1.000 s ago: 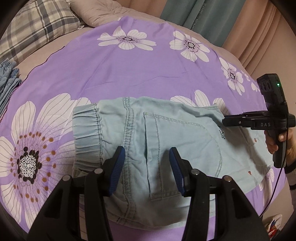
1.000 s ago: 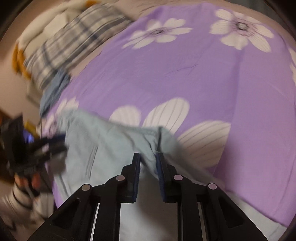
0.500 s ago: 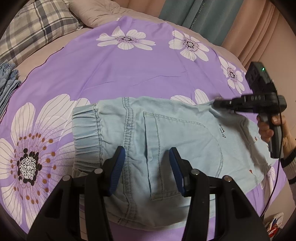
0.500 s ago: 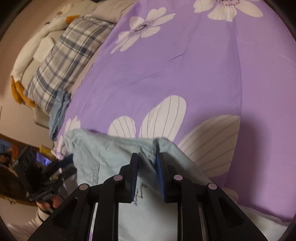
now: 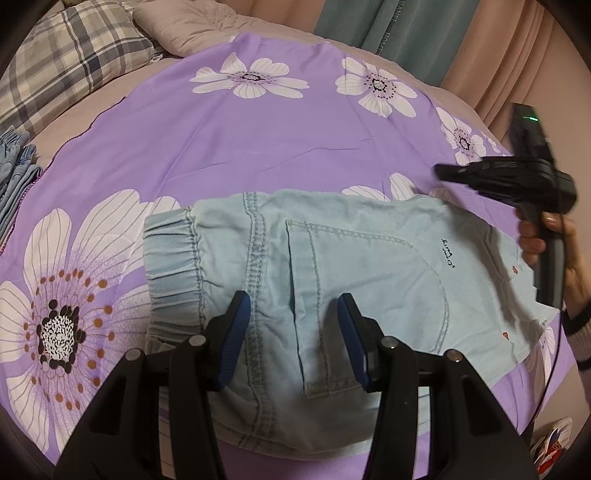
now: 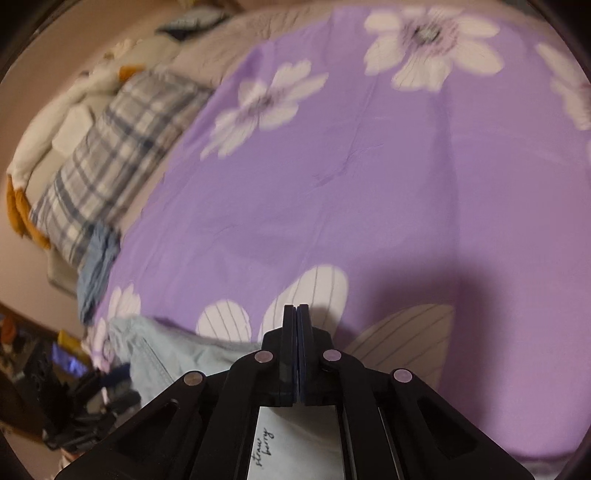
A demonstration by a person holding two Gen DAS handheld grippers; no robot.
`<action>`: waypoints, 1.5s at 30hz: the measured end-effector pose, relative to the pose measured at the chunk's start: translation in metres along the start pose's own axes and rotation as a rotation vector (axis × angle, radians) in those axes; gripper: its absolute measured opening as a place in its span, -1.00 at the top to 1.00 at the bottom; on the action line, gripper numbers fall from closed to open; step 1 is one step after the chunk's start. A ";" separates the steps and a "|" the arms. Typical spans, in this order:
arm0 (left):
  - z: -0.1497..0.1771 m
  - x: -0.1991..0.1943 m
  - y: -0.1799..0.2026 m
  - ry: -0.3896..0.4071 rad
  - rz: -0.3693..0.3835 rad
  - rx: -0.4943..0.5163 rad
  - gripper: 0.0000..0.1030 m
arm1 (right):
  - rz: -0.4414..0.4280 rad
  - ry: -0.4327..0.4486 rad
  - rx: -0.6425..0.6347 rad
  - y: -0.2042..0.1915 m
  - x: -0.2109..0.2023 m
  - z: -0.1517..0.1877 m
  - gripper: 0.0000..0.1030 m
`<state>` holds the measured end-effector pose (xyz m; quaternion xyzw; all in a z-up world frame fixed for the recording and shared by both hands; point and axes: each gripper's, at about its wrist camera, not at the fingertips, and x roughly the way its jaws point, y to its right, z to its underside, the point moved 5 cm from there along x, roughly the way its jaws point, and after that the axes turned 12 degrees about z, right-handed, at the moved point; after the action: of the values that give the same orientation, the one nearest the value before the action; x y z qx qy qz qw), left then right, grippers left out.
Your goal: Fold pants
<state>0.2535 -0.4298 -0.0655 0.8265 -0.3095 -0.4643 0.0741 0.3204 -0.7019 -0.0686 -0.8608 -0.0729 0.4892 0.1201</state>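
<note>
Light blue denim pants (image 5: 369, 266) lie folded flat on the purple flowered sheet (image 5: 221, 140), elastic waistband to the left and back pocket up. My left gripper (image 5: 293, 332) is open just above them, its blue pads (image 5: 236, 332) straddling the pocket's near end. My right gripper (image 5: 441, 171), held by a hand (image 5: 532, 240), hovers over the sheet just beyond the pants' far right corner. In the right wrist view its jaws (image 6: 296, 314) are shut tight with nothing between them, and the pants (image 6: 166, 354) lie below and to the left.
A plaid pillow (image 5: 66, 62) and a beige pillow (image 5: 184, 26) lie at the head of the bed. Folded blue clothes (image 5: 14, 173) sit at the left edge. Curtains (image 5: 406, 33) hang behind. A cable trails from the right gripper.
The right gripper let go of the fold of pants it pinched, its jaws closed fully, and it lifted away past the far right corner. The left gripper has not moved.
</note>
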 end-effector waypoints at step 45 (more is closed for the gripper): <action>0.045 0.043 0.105 -0.181 -0.017 0.145 -0.33 | 0.151 0.333 0.700 0.303 -0.194 0.207 0.10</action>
<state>0.1862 -0.5310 -0.0782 0.7870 -0.3406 -0.5140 -0.0179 0.0457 -1.0126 -0.0945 -0.8384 0.1821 0.3455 0.3802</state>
